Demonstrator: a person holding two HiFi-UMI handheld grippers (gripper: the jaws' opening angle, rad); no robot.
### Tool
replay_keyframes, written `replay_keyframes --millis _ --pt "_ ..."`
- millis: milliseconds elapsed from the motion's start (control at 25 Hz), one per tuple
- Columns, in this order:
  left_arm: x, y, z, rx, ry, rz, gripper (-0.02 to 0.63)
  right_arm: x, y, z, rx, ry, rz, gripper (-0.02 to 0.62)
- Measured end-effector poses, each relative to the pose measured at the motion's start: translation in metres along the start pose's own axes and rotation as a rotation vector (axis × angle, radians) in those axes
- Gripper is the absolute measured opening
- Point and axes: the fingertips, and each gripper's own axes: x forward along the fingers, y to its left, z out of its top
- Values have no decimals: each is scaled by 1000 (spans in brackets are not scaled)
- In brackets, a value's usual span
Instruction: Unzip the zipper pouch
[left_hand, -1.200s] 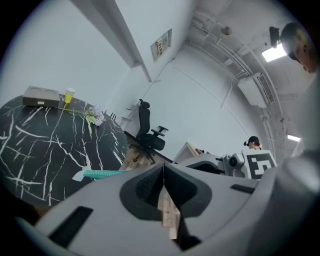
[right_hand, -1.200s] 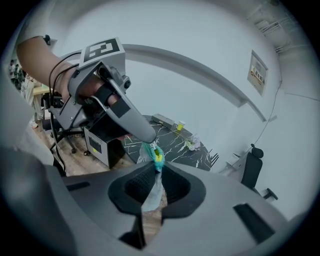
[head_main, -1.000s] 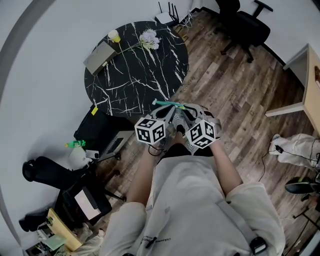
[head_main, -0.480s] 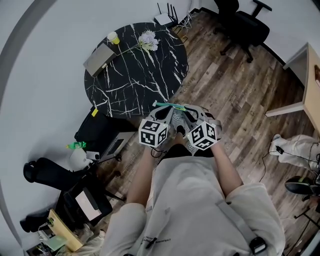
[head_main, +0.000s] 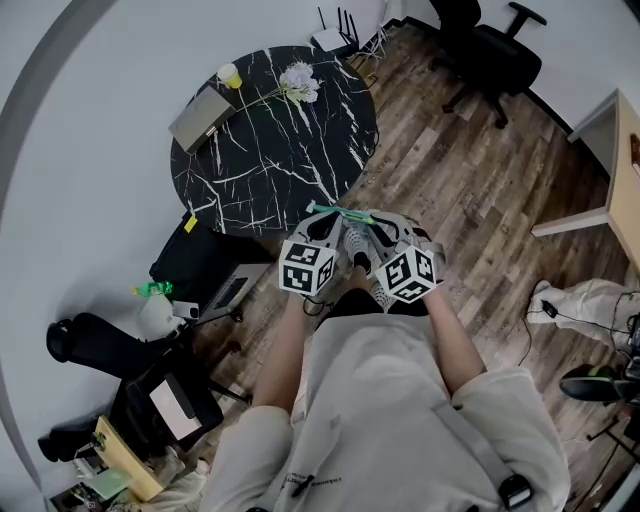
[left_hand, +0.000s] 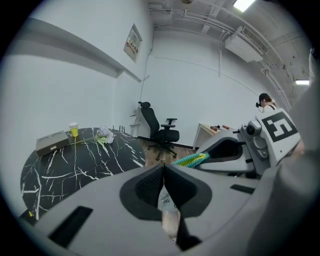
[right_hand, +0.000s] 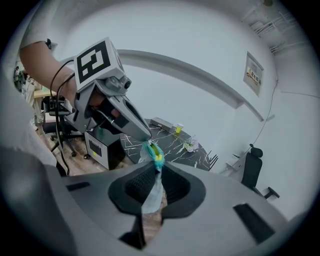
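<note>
Right claw (right_hand: 157, 168) grips the zipper pouch (right_hand: 151, 197) between its pads; left claw (left_hand: 163, 168) clamps its zipper edge.

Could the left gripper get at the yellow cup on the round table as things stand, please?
Probably not: the left gripper is shut on the pouch, which the right gripper also holds, and the yellow cup stands at the far edge of the table.

Marble table (head_main: 300, 150) — box (head_main: 202, 118), cup (head_main: 229, 74), flowers (head_main: 299, 80)

Round black marble table (head_main: 270, 150) on wood-plank floor (head_main: 470, 170) (office chair (head_main: 495, 55) beyond), white walls (head_main: 90, 150)
</note>
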Motion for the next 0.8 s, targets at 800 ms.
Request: replay_keyframes --millis 800 --pt "-14 32 -8 18 2 120 25 -7 -3 7 29 -35 -18 44"
